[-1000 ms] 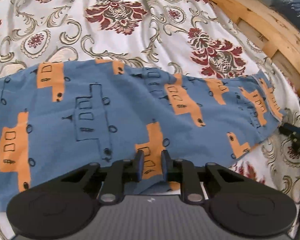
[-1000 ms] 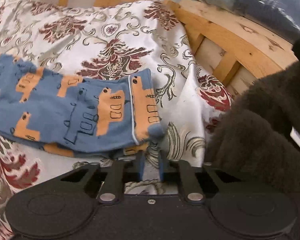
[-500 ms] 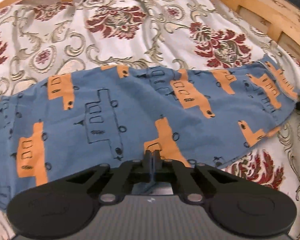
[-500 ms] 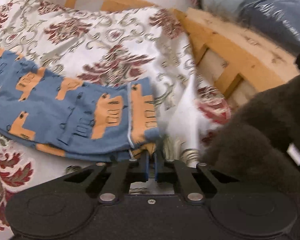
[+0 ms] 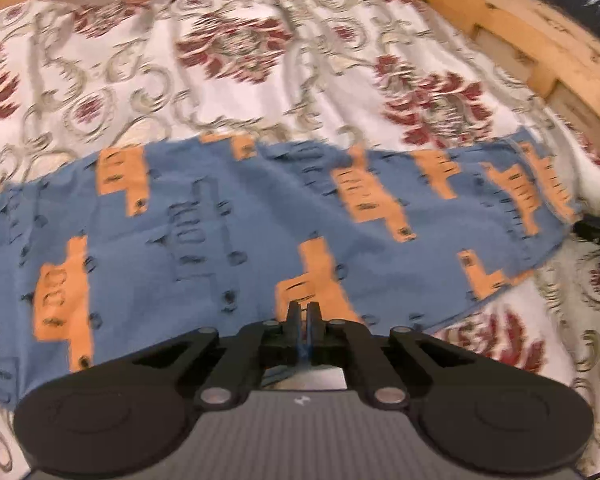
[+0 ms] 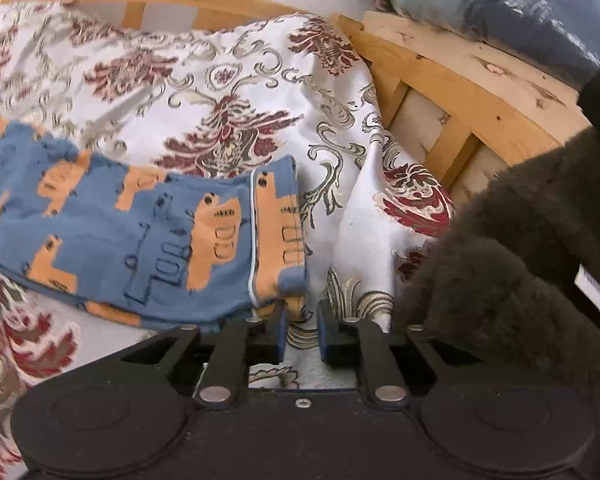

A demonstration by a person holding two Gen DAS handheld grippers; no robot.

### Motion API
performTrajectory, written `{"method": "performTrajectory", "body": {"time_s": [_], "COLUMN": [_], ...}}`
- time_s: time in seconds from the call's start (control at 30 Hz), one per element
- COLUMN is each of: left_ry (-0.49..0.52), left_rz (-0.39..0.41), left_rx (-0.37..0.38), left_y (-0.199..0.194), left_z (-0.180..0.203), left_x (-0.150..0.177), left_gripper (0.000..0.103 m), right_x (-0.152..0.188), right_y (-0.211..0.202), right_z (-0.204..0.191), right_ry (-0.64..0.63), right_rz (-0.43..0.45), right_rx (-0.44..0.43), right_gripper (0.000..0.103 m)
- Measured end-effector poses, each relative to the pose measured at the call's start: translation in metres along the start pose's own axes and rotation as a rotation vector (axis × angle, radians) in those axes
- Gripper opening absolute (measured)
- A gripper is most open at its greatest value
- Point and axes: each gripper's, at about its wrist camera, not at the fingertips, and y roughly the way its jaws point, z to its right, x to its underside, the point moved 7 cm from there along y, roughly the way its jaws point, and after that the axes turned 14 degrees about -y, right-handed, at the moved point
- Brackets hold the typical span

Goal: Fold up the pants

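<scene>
Where only the right wrist view looks: dark fleece (image 6: 512,280) beside pants (image 6: 148,240).

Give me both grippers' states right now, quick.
Left gripper: shut on the near edge of the pants.
Right gripper: jaws opening, pads apart at the pants' cuff corner, gripping nothing.

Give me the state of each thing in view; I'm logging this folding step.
Pants: spread flat on the bedspread, near edge pinched by the left tongs.
Left tongs: shut on the pants.
Right tongs: opening, just off the cuff corner, nothing between the jaws.
Bedspread: rumpled, bunched up at the right.
</scene>
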Motion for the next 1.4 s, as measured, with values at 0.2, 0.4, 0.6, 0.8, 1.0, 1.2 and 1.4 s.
{"method": "performTrajectory", "body": {"time_s": [0.2, 0.4, 0.6, 0.8, 1.0, 1.2, 1.4], "left_ry": [0.096, 0.151, 0.155, 0.173, 0.136, 0.104, 0.079], "left_rz": [-0.027, -0.113, -0.189, -0.323, -0.395, -0.424, -0.455], "left_rx": [0.078, 0.15, 0.191, 0.186, 0.174, 0.092, 0.044], "left_y": [0.001, 0.018, 0.037, 0.058, 0.08, 0.103, 0.118], "left_z": [0.043, 0.09, 0.149, 0.206, 0.241, 0.253, 0.257], "left_x": [-0.024, -0.06, -0.092, -0.106, -0.114, -0.119, -0.119], "left_gripper": [0.012, 0.066, 0.098, 0.101, 0.102, 0.101, 0.095], "right_x": [0.0, -0.005, -0.002, -0.003, 0.0, 0.009, 0.019], "right_y": [-0.018, -0.032, -0.031, -0.037, -0.019, -0.002, 0.002], "right_z": [-0.005, -0.02, -0.021, -0.032, -0.026, -0.018, -0.007], "right_ry": [0.173, 0.342, 0.452, 0.559, 0.69, 0.79, 0.885], "right_rz": [0.038, 0.132, 0.149, 0.163, 0.072, 0.053, 0.094], "right_rx": [-0.052, -0.158, -0.182, -0.232, -0.095, -0.038, -0.028], "right_gripper": [0.042, 0.078, 0.091, 0.102, 0.094, 0.081, 0.063]}}
